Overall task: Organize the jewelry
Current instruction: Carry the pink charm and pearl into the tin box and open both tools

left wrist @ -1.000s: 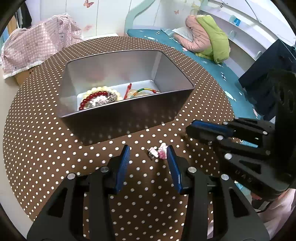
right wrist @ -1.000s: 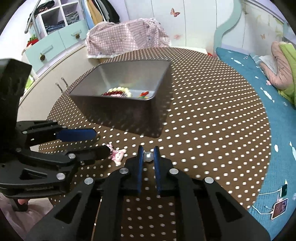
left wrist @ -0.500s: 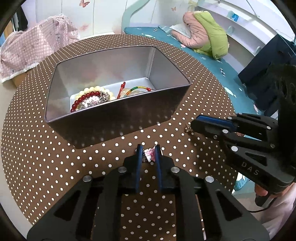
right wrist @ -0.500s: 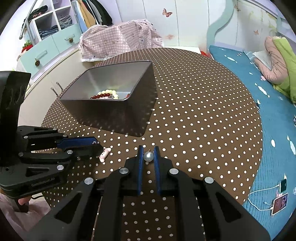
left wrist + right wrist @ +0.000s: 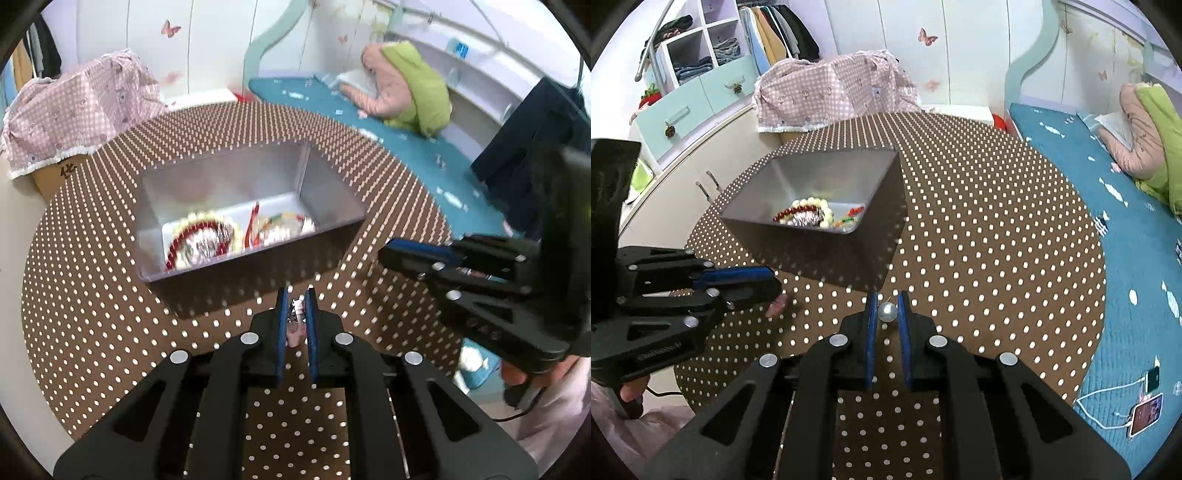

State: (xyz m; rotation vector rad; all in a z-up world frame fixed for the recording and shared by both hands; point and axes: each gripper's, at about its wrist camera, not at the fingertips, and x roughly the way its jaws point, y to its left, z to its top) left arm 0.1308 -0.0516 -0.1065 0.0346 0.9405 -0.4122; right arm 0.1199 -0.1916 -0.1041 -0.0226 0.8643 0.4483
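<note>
Since a second ago the left tongs (image 5: 295, 301) have closed from a wide spread onto the small pink-and-white charm (image 5: 295, 314) that lay on the bench (image 5: 92, 332); their blue pads now pinch it, and in the right wrist view the charm (image 5: 776, 305) pokes out pink at the tip of the left tongs (image 5: 768, 286). Their jaws have just been closing, with the charm between them.

Pressed nearly together, the right tongs (image 5: 886, 308) pinch a silver bead (image 5: 887, 311) between the blue pads, as they did a second ago. In the left wrist view the right tongs (image 5: 391, 254) reach in from the right, just beside the near right corner of the metal tray (image 5: 255, 258).

On the brown, white-dotted bench the metal tray (image 5: 812, 254) stands beyond both tongs, well toward the middle. Inside it lie a bracelet of red and cream beads (image 5: 809, 214) and, beside it to the right, smaller red and multicoloured pieces (image 5: 851, 216); the left wrist view shows these blurred.

A pink checked cloth (image 5: 834, 92) covers something behind the bench. A bed with a teal cover (image 5: 1126, 229) runs along the right side, with a phone (image 5: 1147, 411) lying near its lower end.
</note>
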